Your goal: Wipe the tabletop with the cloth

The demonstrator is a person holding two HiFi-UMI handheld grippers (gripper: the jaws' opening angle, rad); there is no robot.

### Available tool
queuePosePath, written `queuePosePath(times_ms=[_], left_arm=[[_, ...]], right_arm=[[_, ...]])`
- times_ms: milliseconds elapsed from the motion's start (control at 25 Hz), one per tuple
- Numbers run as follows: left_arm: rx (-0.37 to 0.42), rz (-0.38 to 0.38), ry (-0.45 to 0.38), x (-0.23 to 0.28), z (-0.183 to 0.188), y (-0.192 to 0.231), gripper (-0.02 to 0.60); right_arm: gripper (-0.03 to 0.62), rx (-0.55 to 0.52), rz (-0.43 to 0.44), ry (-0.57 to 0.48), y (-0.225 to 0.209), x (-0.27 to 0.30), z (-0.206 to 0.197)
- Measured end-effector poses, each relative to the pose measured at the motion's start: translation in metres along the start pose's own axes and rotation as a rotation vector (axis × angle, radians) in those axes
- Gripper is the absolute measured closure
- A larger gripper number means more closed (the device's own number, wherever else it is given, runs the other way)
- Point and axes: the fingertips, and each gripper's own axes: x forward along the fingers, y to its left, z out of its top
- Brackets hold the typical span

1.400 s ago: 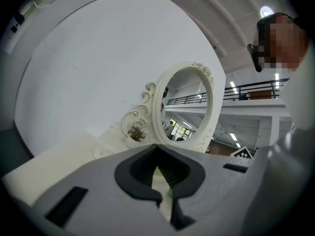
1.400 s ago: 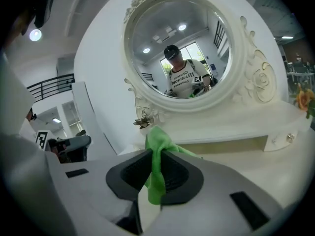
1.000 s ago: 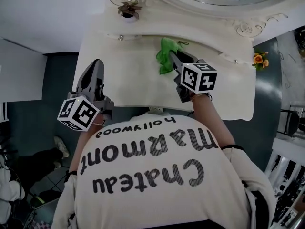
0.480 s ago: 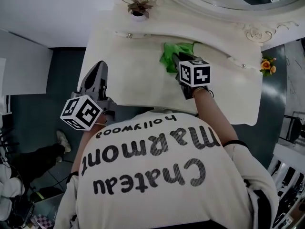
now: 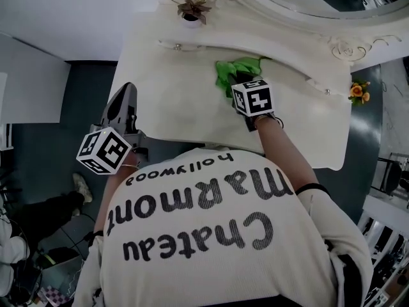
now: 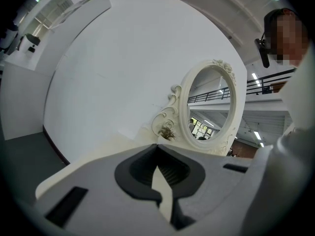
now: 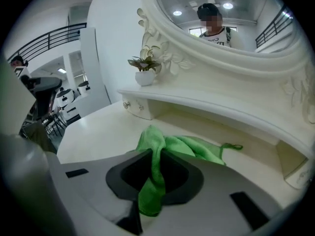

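Note:
A green cloth (image 5: pixel 238 71) lies bunched on the cream tabletop (image 5: pixel 172 101), close under the raised back shelf. My right gripper (image 5: pixel 234 86) is shut on the cloth's near fold. In the right gripper view a strip of the cloth (image 7: pixel 196 150) runs down between the jaws of the right gripper (image 7: pixel 153 181), and the remainder spreads on the table ahead. My left gripper (image 5: pixel 126 91) hovers at the table's left front edge, away from the cloth. In the left gripper view the left gripper (image 6: pixel 158 173) is shut with nothing in it.
A small potted plant (image 5: pixel 193 8) stands on the back shelf at the left, beside the ornate oval mirror (image 5: pixel 307 2). The shelf front carries drawer knobs (image 5: pixel 177 46). Orange flowers (image 5: pixel 358 89) sit past the table's right end. Dark floor borders the table's left side.
My right gripper has swung a little to the left over the tabletop, dragging the cloth with it. The left gripper has stayed about where it was.

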Motion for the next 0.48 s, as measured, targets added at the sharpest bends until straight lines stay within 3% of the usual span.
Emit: queuePosePath(times_ms=[160,480], left_arm=[[-0.005,0.032,-0.024,-0.007,0.008,0.014,0.575],[-0.009,0.022,-0.020,-0.006,0.007,0.017,0.574]], right_arm=[[0.525,-0.065,-0.013,0.017,0.002,0.008,-0.004],[0.525,-0.081,-0.032,0.130,0.002,0.013,-0.002]])
